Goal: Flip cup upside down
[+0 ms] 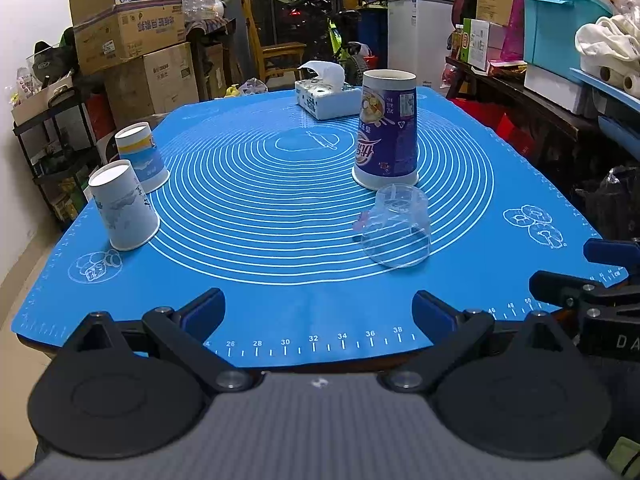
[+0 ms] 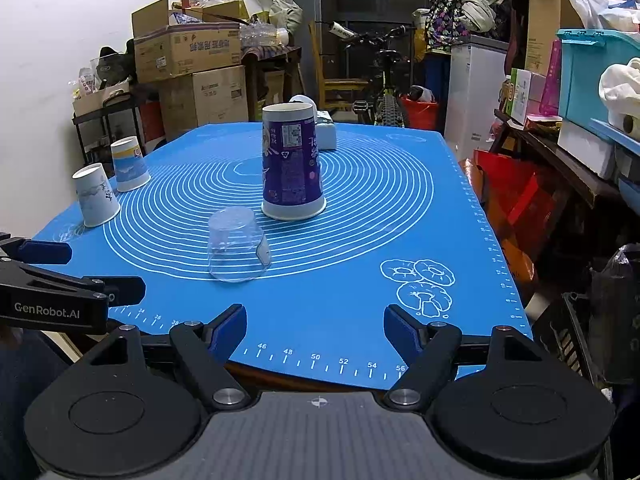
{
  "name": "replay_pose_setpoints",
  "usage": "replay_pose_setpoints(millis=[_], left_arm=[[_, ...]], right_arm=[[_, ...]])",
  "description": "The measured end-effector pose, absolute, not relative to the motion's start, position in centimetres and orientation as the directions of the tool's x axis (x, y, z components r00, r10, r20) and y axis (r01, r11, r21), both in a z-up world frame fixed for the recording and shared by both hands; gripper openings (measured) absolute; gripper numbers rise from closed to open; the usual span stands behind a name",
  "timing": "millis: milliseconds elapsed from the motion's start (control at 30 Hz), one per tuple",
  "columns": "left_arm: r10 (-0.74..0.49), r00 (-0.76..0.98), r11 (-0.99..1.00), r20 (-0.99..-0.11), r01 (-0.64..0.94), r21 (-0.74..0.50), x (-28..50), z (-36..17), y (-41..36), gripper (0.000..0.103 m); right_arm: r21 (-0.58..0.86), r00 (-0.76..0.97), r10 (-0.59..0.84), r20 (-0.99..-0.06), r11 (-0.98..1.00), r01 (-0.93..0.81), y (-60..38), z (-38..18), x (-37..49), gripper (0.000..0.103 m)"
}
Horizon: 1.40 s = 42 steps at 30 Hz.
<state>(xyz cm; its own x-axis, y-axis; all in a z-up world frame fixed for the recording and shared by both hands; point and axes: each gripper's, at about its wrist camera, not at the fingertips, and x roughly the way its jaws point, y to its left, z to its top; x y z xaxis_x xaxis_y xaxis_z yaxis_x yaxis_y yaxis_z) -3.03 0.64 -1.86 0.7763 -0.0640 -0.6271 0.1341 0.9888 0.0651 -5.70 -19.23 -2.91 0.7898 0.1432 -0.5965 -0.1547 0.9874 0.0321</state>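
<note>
A clear plastic cup point(image 1: 396, 228) stands upside down on the blue mat point(image 1: 280, 272), just in front of a tall purple paper cup point(image 1: 386, 130), also upside down. Two white-and-blue paper cups point(image 1: 122, 206) point(image 1: 140, 156) stand upside down at the left edge. In the right wrist view the clear cup point(image 2: 236, 246), the purple cup point(image 2: 291, 168) and the two paper cups point(image 2: 96, 196) point(image 2: 129, 164) show too. My left gripper point(image 1: 319, 312) is open and empty at the near edge. My right gripper point(image 2: 315, 328) is open and empty at the near edge, right of the left one.
A tissue box point(image 1: 326, 98) sits at the far side of the mat. Stacked cardboard boxes point(image 1: 132, 40) and a shelf stand left of the table. Storage bins point(image 1: 560, 28), a bench and red bags point(image 2: 512, 200) crowd the right. A bicycle point(image 2: 380, 92) stands behind.
</note>
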Motion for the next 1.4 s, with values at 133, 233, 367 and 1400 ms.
replay_pose_setpoints(millis=[133,233,367,1400], left_arm=[[-0.063,0.776,0.988,-0.628,0.137,0.069,-3.03,-1.92,0.57,0.099],[-0.063,0.776,0.988,-0.627,0.137,0.071,-3.03,-1.95,0.54,0.099],[-0.064,0.775,0.988,-0.629,0.138,0.07,-3.02,-2.01,0.48,0.099],[-0.071,0.772,0.985,-0.631,0.154,0.077,-3.12,-2.15,0.07,0.099]], right_arm=[[0.031,0.789,0.144,-0.597,0.987,-0.157,-19.22,-2.93,-5.7,0.08],[0.032,0.789,0.144,-0.597,0.987,-0.156,-19.21,-2.94,-5.7,0.08],[0.032,0.789,0.143,-0.597,0.987,-0.155,-19.21,-2.93,-5.71,0.08],[0.033,0.788,0.148,-0.597,0.987,-0.16,-19.31,-3.03,-5.83,0.08]])
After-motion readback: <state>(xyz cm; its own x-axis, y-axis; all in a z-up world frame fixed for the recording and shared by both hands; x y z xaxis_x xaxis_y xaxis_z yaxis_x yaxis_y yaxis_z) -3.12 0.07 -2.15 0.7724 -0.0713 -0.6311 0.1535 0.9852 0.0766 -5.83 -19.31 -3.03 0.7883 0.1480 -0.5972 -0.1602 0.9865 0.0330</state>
